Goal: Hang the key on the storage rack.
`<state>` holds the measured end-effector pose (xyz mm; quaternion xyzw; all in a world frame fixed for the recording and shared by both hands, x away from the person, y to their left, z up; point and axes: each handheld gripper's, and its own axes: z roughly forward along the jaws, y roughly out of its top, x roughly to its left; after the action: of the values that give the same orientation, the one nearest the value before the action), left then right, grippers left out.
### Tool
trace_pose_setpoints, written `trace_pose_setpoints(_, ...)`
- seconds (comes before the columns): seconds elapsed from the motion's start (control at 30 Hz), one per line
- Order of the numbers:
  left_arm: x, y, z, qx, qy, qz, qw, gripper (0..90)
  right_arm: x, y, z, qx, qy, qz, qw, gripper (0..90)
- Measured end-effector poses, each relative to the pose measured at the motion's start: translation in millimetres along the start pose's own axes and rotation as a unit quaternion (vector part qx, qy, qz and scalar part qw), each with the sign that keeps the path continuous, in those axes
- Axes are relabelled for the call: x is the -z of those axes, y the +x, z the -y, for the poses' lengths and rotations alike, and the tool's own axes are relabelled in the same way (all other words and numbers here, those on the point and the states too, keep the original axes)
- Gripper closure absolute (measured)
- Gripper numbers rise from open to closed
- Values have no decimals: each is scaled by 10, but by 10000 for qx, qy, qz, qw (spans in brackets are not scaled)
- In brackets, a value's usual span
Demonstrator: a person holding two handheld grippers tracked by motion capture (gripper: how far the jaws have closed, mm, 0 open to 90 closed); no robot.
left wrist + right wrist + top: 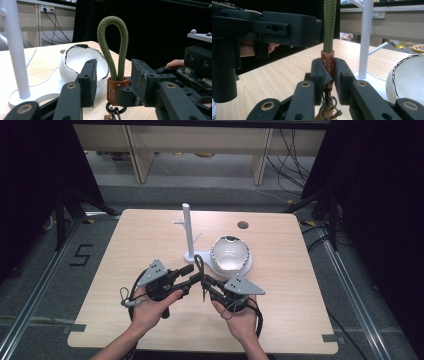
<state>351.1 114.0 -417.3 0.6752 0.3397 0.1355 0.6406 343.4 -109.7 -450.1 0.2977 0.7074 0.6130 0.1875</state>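
A keychain with an olive-green rope loop (111, 47) and a brown leather collar (327, 62) stands upright above the table. My right gripper (327, 72) is shut on the collar, with a metal ring (329, 106) hanging below its jaws. My left gripper (113, 80) is open, its jaws either side of the loop's base; the left pad (87, 80) stands clear of the rope. In the high view the two grippers meet tip to tip, left gripper (191, 274) and right gripper (206, 282), with the loop (199, 262) rising between them.
A white peg stand (187, 232) rises just behind the grippers. A white bowl (229, 254) with a dark rim sits to its right on a white base. A round hole (243, 225) marks the table's far side. Bare wood lies left and near.
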Motion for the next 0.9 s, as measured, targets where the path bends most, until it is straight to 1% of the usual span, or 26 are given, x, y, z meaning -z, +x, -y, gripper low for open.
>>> trace_pose_setpoints(0.03, -4, 2, 0, 5, -2, -2, 10000, 569, -4, 14, 6, -93, 39, -19, 9999, 793)
trace_pose_setpoints(0.07, -12, 5, 0, 37, 2, -8, 10000, 576, -2, 23, 6, -104, 76, -1, 9999, 793)
trace_pose_setpoints(0.13, -21, 12, 1, 65, 22, 4, 10000, 609, -15, 32, 15, -64, 61, -6, 10000, 793)
trace_pose_setpoints(0.17, -27, 14, 4, 79, 26, 10, 10000, 609, -15, 32, 15, -64, 61, -6, 10000, 793)
trace_pose_setpoints(0.2, -33, 14, 6, 78, 39, 19, 10000, 620, -14, 29, 14, 10, 72, 13, 10000, 793)
trace_pose_setpoints(0.23, -38, 12, 9, 89, 29, 20, 10000, 632, -23, 37, 17, -34, 47, -24, 10000, 793)
trace_pose_setpoints(0.27, -38, 12, 10, 90, 19, 17, 10000, 654, -20, 42, 13, 22, 100, 21, 9999, 793)
trace_pose_setpoints(0.33, -43, 12, 12, 107, 10, 14, 9999, 662, -18, 46, 11, 60, 108, 41, 9999, 793)
trace_pose_setpoints(0.4, -46, 11, 16, 114, 21, 10, 9999, 677, -23, 53, 12, 47, 120, 32, 9999, 793)
trace_pose_setpoints(0.43, -47, 11, 16, 102, 27, 6, 9999, 682, -24, 54, 12, 63, 124, 35, 9999, 793)
trace_pose_setpoints(0.47, -48, 10, 16, 87, 29, 4, 10000, 689, -31, 45, 15, 132, 114, 87, 9998, 793)
trace_pose_setpoints(0.53, -49, 7, 14, 88, 30, -4, 10000, 693, -32, 42, 15, 149, 112, 90, 9998, 793)
trace_pose_setpoints(0.57, -49, 4, 13, 93, 26, -10, 10000, 696, -31, 44, 15, 148, 112, 102, 9998, 793)
trace_pose_setpoints(0.6, -49, 3, 12, 78, 34, -15, 10000, 701, -24, 57, 11, 83, 97, 75, 9999, 793)
trace_pose_setpoints(0.67, -50, 0, 11, 68, 40, -28, 10000, 709, -20, 52, 6, 191, 111, 144, 9997, 792)
trace_pose_setpoints(0.7, -51, -4, 10, 66, 36, -25, 10000, 720, -24, 65, 10, 101, 140, 101, 9998, 792)
trace_pose_setpoints(0.77, -51, -13, 7, 34, 38, -29, 10000, 738, -21, 86, 9, 96, 181, 153, 9997, 792)
trace_pose_setpoints(0.8, -49, -18, 5, 30, 37, -36, 10000, 746, -34, 82, 10, 143, 119, 131, 9997, 792)
trace_pose_setpoints(0.87, -44, -25, -3, -13, 32, -45, 10000, 756, -33, 91, 1, 151, 159, 120, 9997, 791)
trace_pose_setpoints(0.9, -42, -29, -6, -30, 39, -51, 10000, 763, -40, 89, -7, 211, 148, 112, 9996, 790)
